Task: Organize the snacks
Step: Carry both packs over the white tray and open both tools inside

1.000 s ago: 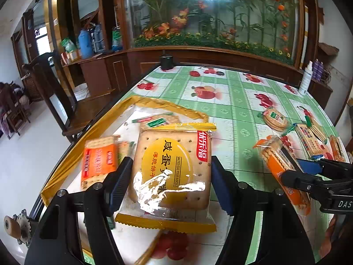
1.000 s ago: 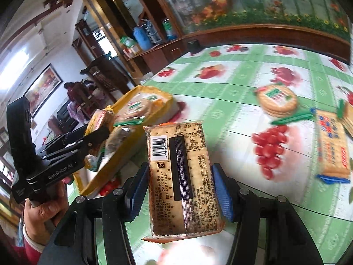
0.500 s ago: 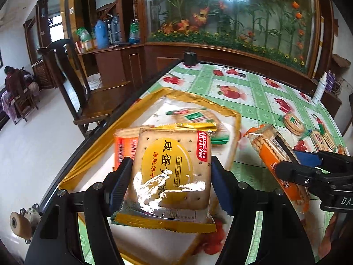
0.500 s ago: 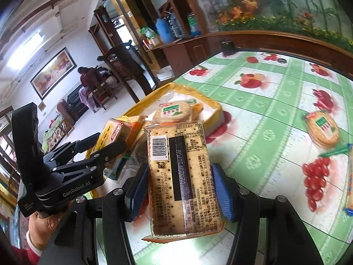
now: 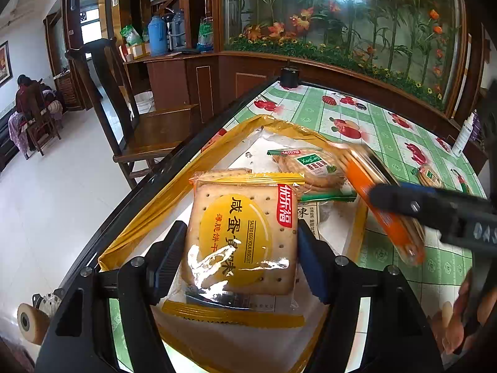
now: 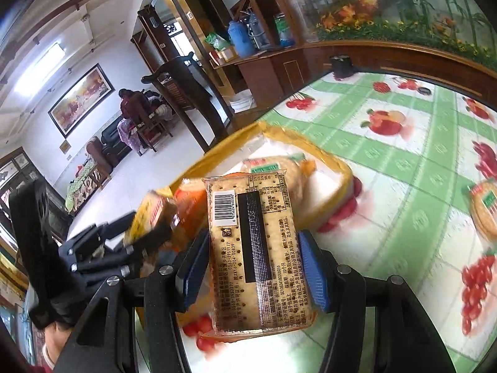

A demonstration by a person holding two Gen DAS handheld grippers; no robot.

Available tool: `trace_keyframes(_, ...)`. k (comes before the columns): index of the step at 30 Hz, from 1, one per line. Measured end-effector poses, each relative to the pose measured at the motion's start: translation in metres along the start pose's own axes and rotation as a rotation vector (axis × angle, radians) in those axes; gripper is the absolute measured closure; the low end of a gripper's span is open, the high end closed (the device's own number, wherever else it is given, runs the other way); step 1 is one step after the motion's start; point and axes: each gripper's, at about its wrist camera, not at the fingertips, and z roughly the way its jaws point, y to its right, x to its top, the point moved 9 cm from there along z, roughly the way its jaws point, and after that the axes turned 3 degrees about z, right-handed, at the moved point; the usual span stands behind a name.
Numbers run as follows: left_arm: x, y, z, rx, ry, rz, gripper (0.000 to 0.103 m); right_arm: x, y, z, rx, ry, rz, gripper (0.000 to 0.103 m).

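Note:
My left gripper is shut on a yellow salted egg yolk biscuit pack and holds it over the yellow-rimmed tray. A round green-labelled cracker pack lies in the tray. My right gripper is shut on an orange cracker pack, barcode side up, over the tray's near side. In the left wrist view that orange pack and the right gripper hang at the tray's right edge. The left gripper also shows at the left in the right wrist view.
A green fruit-print tablecloth covers the table. More cracker packs lie to the right. A wooden chair stands beside the table's left edge. A black round object sits at the far table corner. A white bottle stands at the right.
Both grippers have moved left with their packs, from over the tablecloth to over the tray. The right gripper's pack has come closer to the left gripper.

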Motion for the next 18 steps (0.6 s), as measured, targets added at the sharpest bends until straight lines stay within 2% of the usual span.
trace_keyframes(5,0.008,0.002,0.009,-0.011,-0.01,0.001,0.034,0.022,-0.005,0.022,-0.015,0.002,0.005,0.045)
trace_keyframes(9,0.018,0.004,0.018,-0.013,-0.011,-0.002,0.034,0.04,0.004,0.042,-0.06,-0.003,0.022,0.045)
trace_keyframes(18,0.033,0.009,0.042,-0.006,-0.029,0.005,0.034,0.055,0.012,0.072,-0.089,-0.036,0.009,0.045)
